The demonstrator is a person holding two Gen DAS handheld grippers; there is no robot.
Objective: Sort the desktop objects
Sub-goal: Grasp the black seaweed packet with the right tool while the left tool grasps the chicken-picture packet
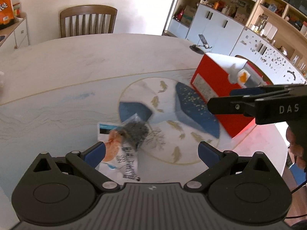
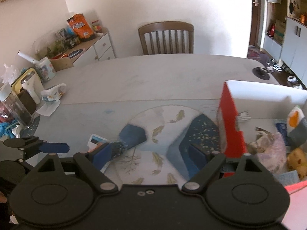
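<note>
On the table mat (image 1: 57, 111), from the left, I count one card (image 1: 104, 129), one snack packet (image 1: 122, 149) lying partly over it beside my left gripper (image 1: 151, 149), and one red box (image 1: 216, 88) at the right, already holding items. My left gripper's jaws stand wide with nothing gripped. My right gripper (image 2: 153, 154) also stands wide and empty over the mat, just left of the box.

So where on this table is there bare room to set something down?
The far half of the table, between the chair and the mat's edge, is bare. Crowded: the red box, the packets by the left gripper, and the clutter at the table's left end.
</note>
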